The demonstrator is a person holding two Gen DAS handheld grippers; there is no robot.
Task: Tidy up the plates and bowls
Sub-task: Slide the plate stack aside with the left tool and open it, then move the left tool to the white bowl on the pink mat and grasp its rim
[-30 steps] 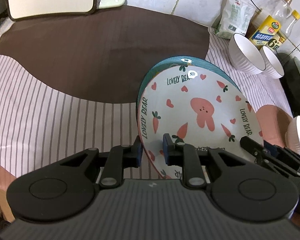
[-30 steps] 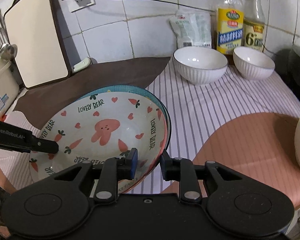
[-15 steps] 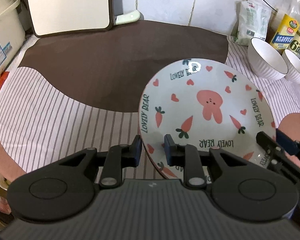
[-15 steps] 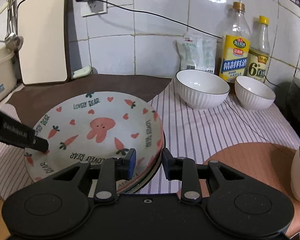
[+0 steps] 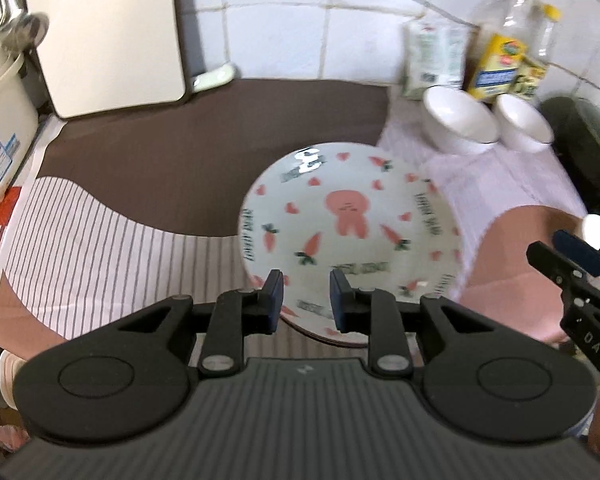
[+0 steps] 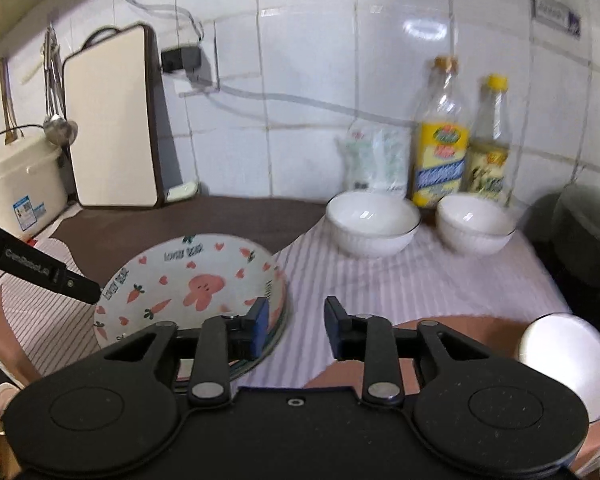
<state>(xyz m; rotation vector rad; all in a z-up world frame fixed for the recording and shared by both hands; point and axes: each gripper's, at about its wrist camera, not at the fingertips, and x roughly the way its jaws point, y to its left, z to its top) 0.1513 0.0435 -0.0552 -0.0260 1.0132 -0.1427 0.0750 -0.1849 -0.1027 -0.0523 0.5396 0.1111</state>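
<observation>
Left view: the left gripper (image 5: 306,296) hangs released over the near rim of the plate (image 5: 350,224), which rests on the counter (image 5: 100,236).

Right view: the right gripper (image 6: 292,326) is spread, empty, right of the plate (image 6: 188,284). Plates look stacked; gathering the bowls (image 6: 372,224) behind comes next.

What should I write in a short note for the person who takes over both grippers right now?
Left gripper: open, holds nothing, at the near rim of the rabbit plate.
Right gripper: open, empty, just right of that plate.
Done: rabbit plate rests flat on the plate stack on the cloth.
Left: two white bowls near the bottles, and a third white bowl at the right edge, not yet gathered.
</observation>
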